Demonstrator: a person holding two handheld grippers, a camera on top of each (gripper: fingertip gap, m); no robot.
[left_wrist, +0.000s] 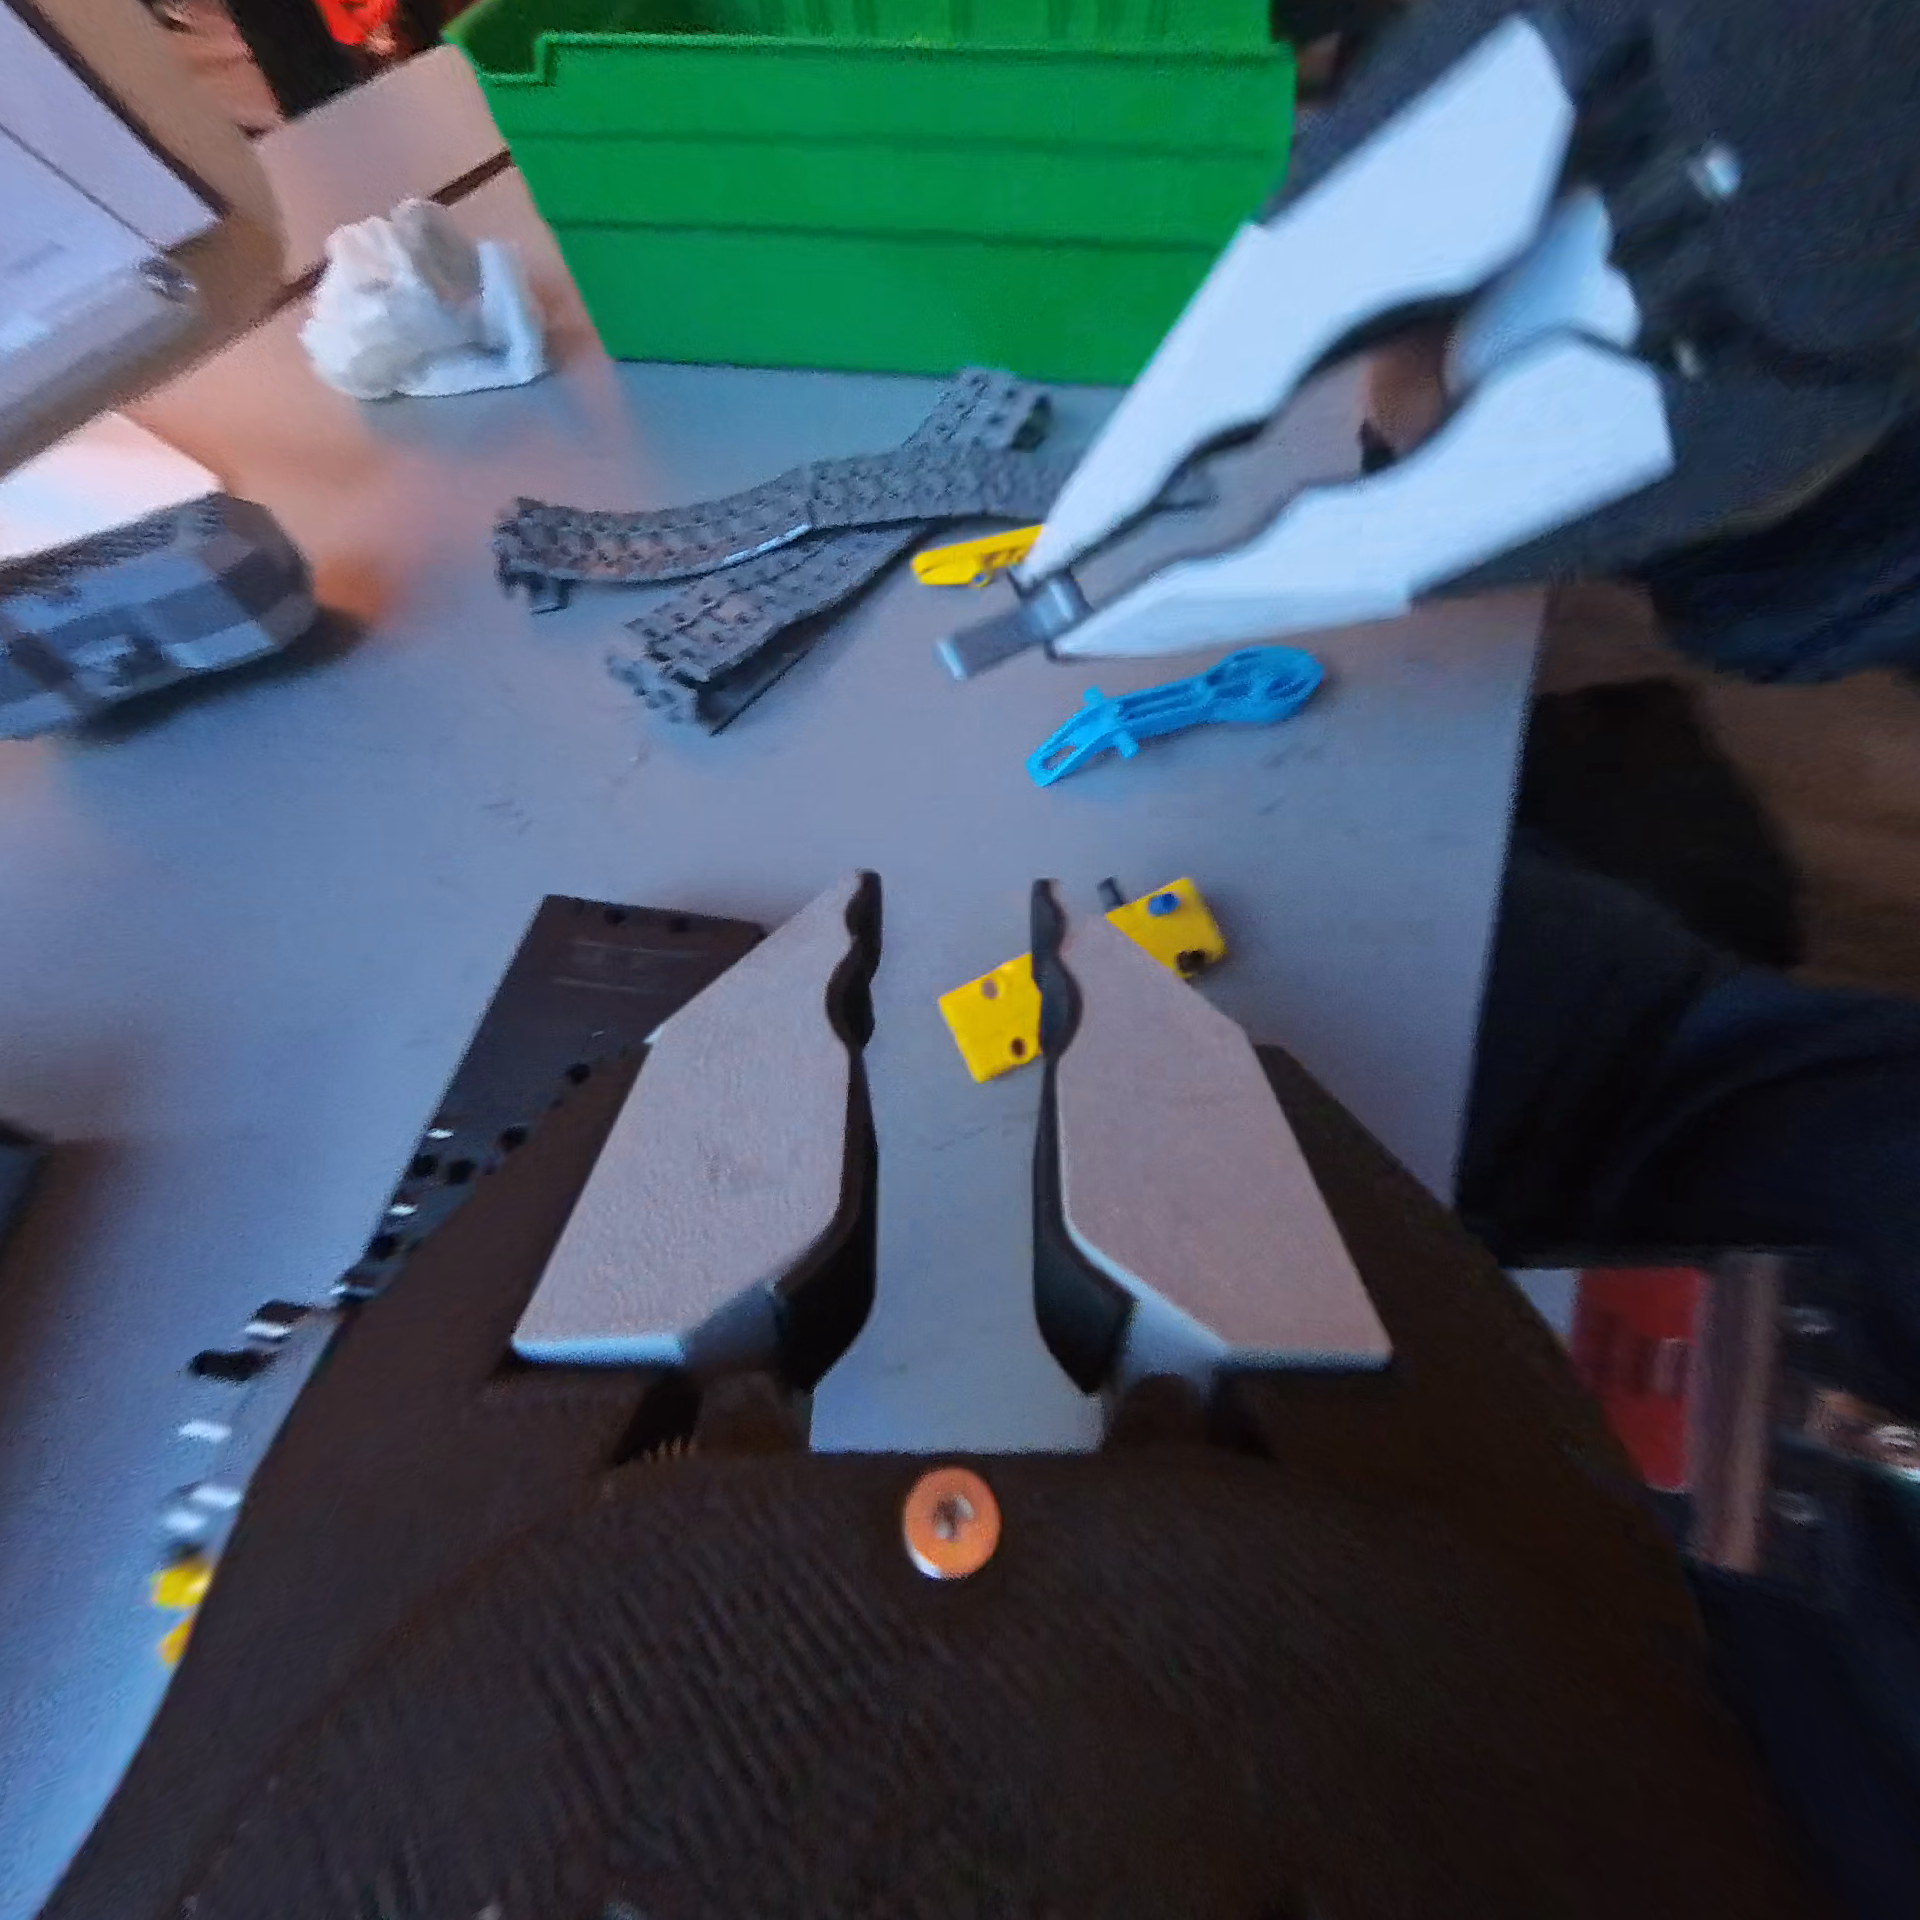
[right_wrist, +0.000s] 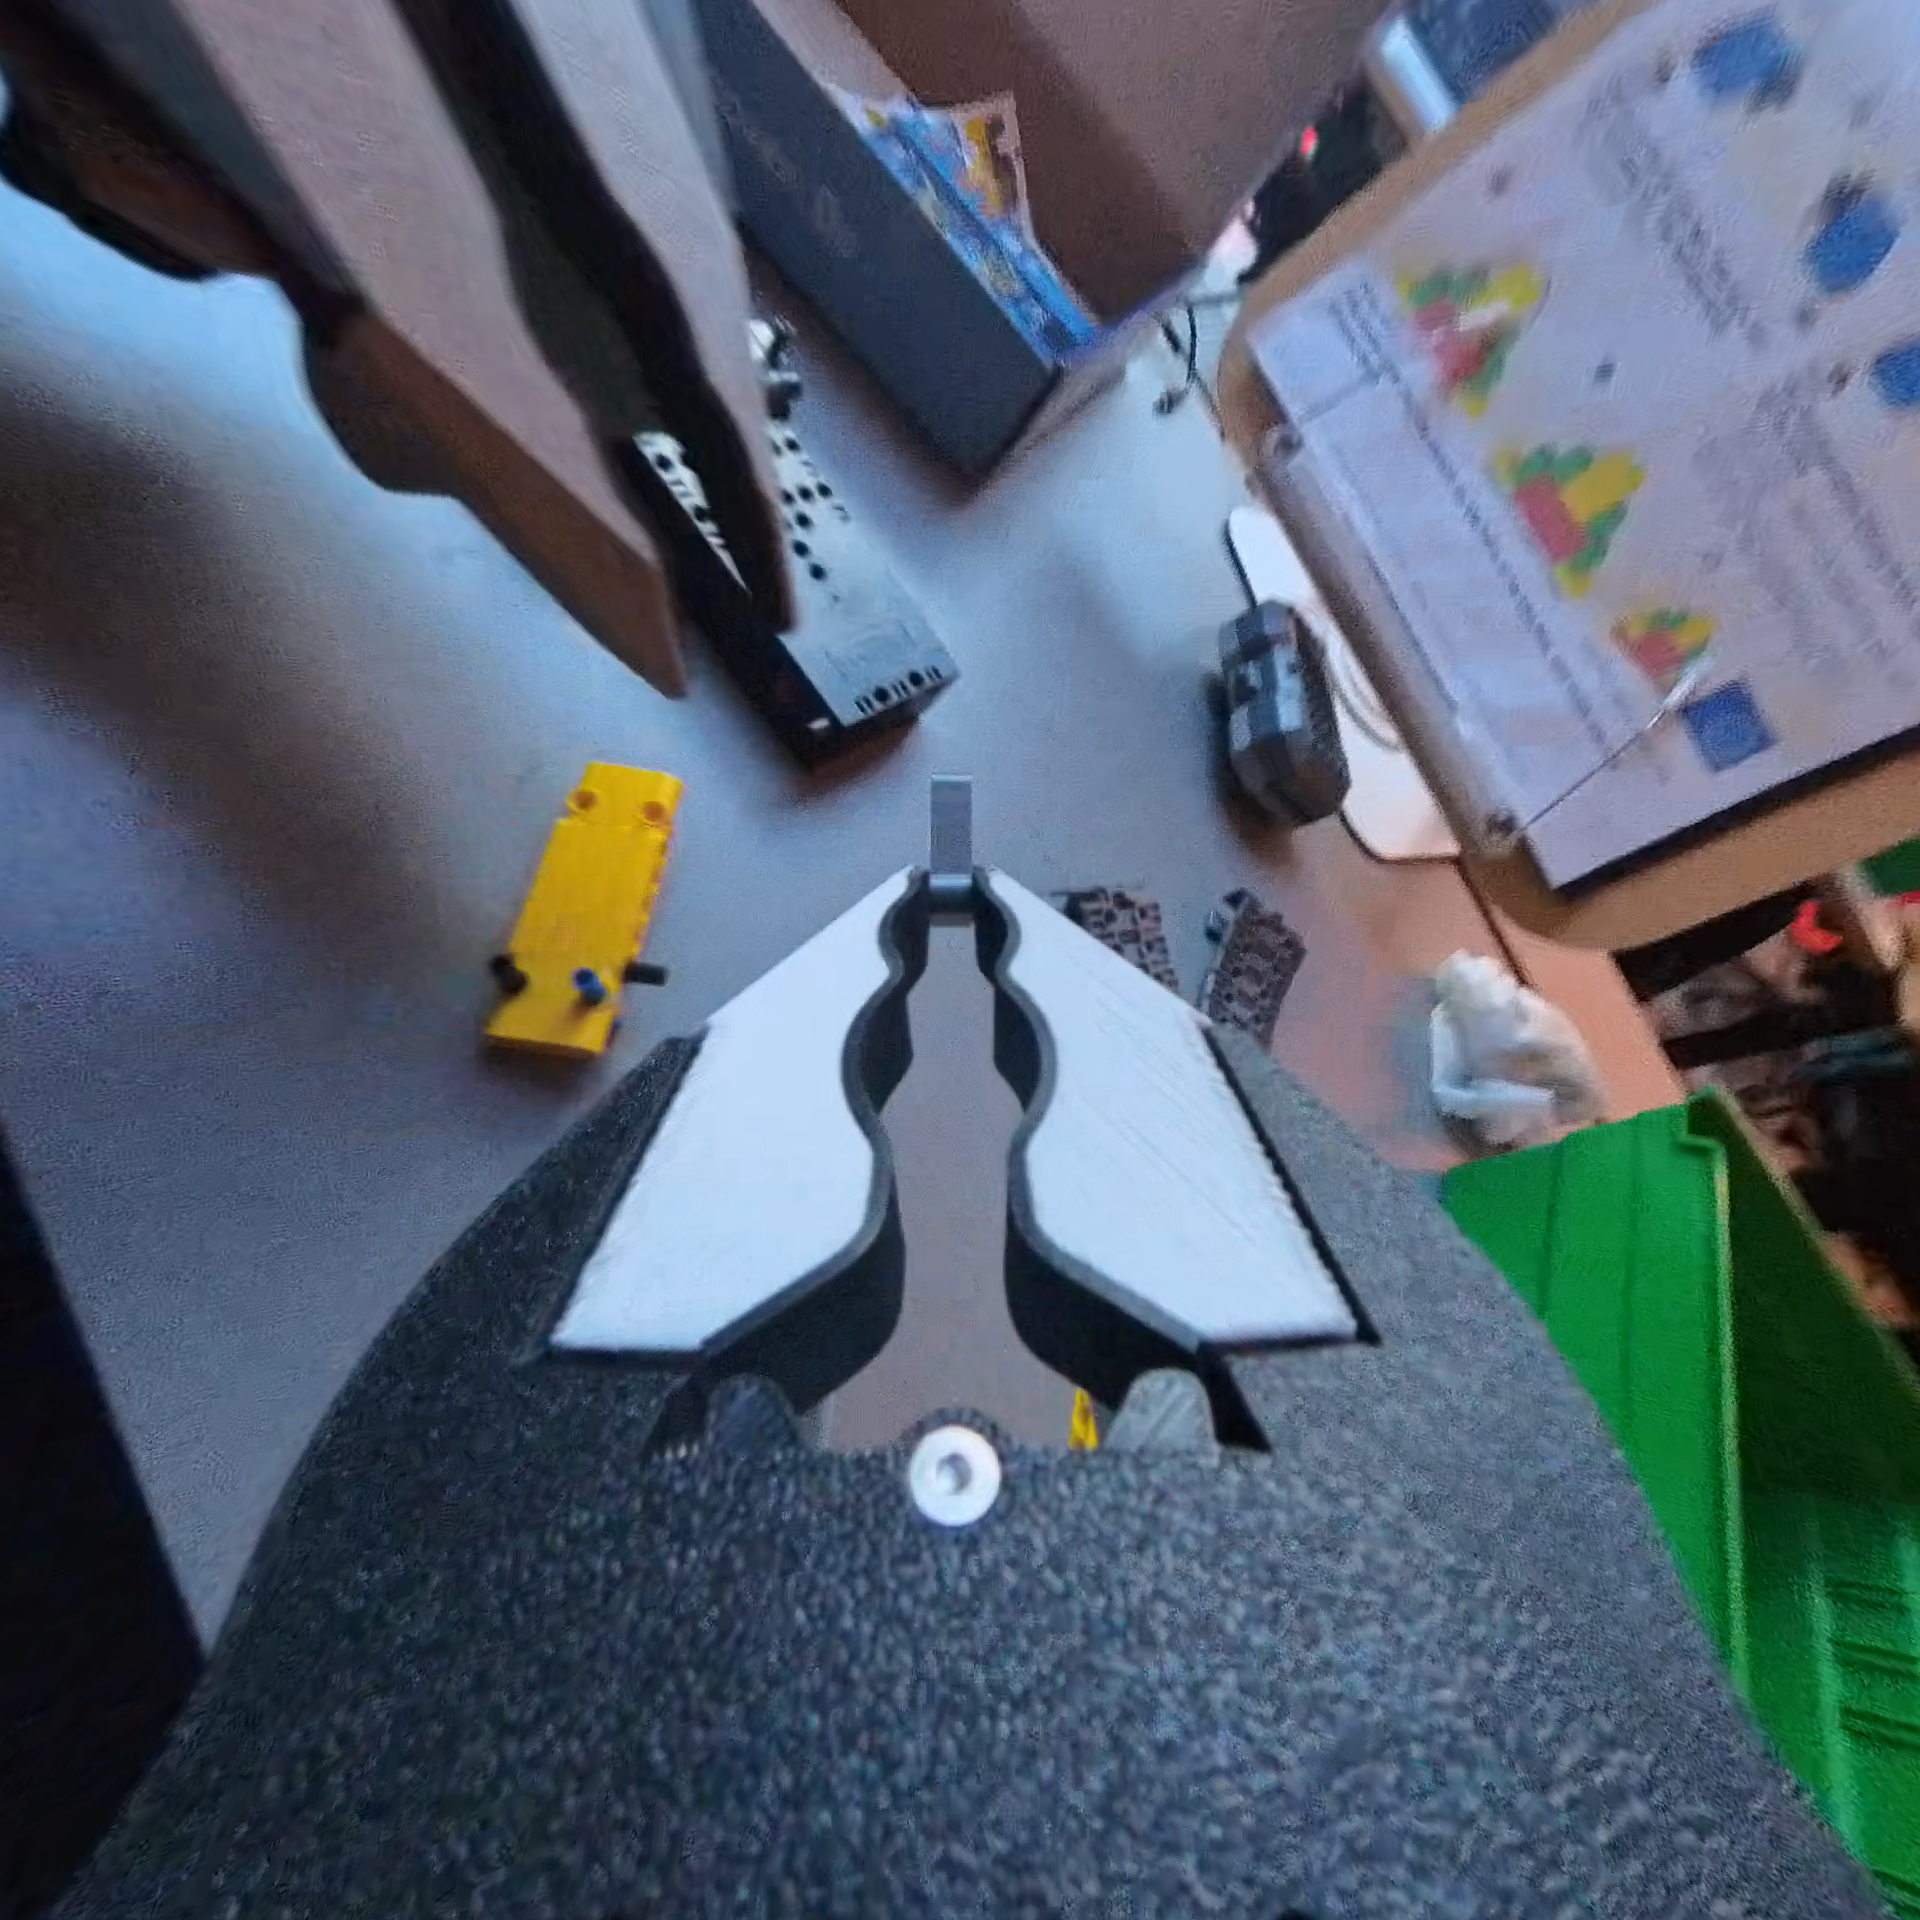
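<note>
Your left gripper (left_wrist: 956, 904) hangs above the grey table (left_wrist: 312, 883) with its jaws parted and nothing between them. To its left lies a long black perforated plate (left_wrist: 540, 1070), partly hidden under the gripper body. Just beneath its right finger sits a yellow block (left_wrist: 997, 1018) carrying blue and black pins. Farther off, left of centre, a crumpled white cloth (left_wrist: 426, 301) lies near the green bin (left_wrist: 883, 197), and grey track links (left_wrist: 769, 520) sprawl mid-table. Right of those, a blue lever-shaped part (left_wrist: 1174, 712) lies flat on the table. Your right gripper (right_wrist: 951, 883) is clenched on a small grey piece (right_wrist: 951, 821), which protrudes past the fingertips, clear of the table. In the right wrist view the yellow block (right_wrist: 587, 914) lies to the gripper's left, well apart from it.
</note>
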